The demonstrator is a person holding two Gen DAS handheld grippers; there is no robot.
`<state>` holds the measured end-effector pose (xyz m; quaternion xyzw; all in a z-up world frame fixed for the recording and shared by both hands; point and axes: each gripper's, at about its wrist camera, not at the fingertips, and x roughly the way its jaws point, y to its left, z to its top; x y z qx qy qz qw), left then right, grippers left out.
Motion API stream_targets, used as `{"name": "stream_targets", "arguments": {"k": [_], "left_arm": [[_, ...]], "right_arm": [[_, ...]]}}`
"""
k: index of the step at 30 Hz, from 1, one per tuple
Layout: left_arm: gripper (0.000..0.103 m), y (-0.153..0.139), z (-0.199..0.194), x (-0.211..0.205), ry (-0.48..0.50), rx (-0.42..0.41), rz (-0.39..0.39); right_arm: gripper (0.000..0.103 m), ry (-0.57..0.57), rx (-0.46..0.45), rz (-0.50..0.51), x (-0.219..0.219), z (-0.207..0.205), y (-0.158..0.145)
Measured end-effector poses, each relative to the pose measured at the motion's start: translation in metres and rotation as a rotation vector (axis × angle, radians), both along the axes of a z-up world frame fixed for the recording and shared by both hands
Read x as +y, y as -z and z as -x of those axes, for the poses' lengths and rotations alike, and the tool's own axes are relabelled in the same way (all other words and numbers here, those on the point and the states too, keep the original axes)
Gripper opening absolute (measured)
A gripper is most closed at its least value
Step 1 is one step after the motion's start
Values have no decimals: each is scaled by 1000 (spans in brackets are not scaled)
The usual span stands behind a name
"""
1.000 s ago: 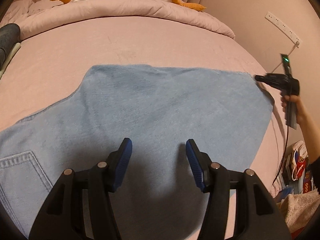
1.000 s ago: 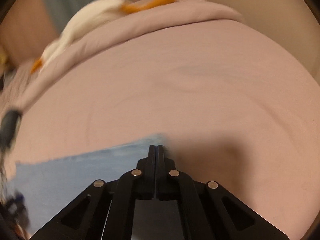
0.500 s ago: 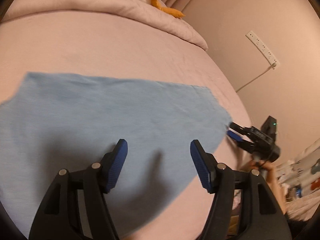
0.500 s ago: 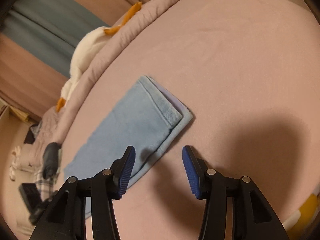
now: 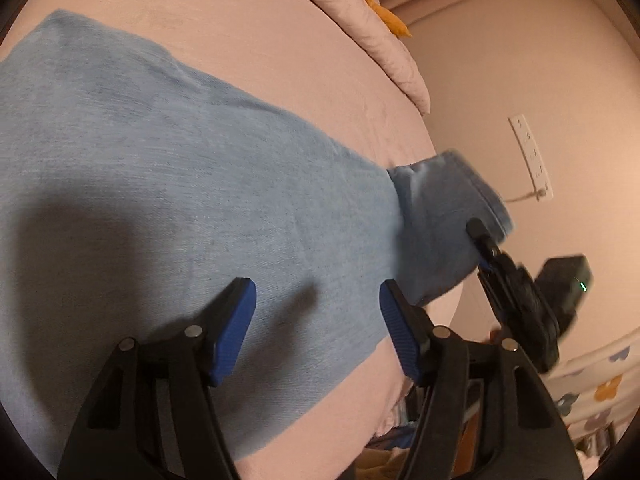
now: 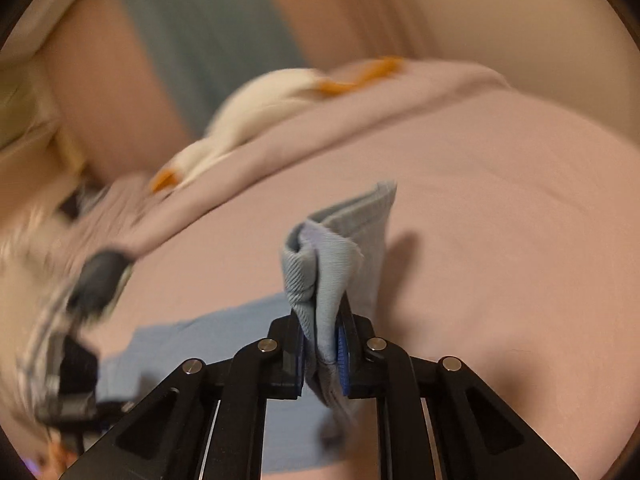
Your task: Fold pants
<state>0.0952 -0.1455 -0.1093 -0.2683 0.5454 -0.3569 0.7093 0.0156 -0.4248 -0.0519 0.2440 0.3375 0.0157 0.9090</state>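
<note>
Light blue denim pants [image 5: 192,184] lie spread flat on the pink bed [image 5: 280,40]. My left gripper [image 5: 316,320] hovers open just above the leg fabric, with nothing between its blue pads. The leg's hem end [image 5: 440,216] is lifted off the bed at the right edge, pinched by my right gripper [image 5: 482,246]. In the right wrist view the jaws of the right gripper [image 6: 322,354] are closing on that bunched hem [image 6: 332,264], and the cloth rises folded between the pads. The rest of the pants [image 6: 208,336] trails flat to the left.
A rumpled pink duvet [image 5: 360,12] with a white and orange plush toy [image 6: 280,96] lies at the head of the bed. A white power strip [image 5: 530,156] hangs on the wall at the right. The bed's edge [image 5: 452,312] drops off beside the lifted hem, with clutter below.
The right gripper shut on the leg hem and lifted it off the bed. The left gripper rolled and shifted a little, staying open over the fabric.
</note>
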Motion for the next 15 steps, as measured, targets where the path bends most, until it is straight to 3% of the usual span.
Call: {"name": "stream_targets", "arguments": {"k": [2, 3, 6, 8, 10, 11, 15], "left_arm": [[67, -2, 0, 3, -23, 15, 52], [67, -3, 1, 9, -38, 33, 117], [79, -3, 2, 21, -86, 71, 263], [81, 0, 1, 24, -101, 95, 308], [78, 10, -3, 24, -108, 139, 306], [73, 16, -3, 26, -119, 156, 302], [22, 24, -4, 40, -161, 160, 258]], "right_arm": [[15, -91, -6, 65, 34, -5, -6], [15, -146, -1, 116, 57, -8, -5], [15, -267, -3, 218, 109, -8, 4], [15, -326, 4, 262, 136, -7, 12], [15, -379, 8, 291, 161, -4, 20], [15, -397, 9, 314, 172, -1, 23], [15, -445, -13, 456, 210, 2, 26]]}}
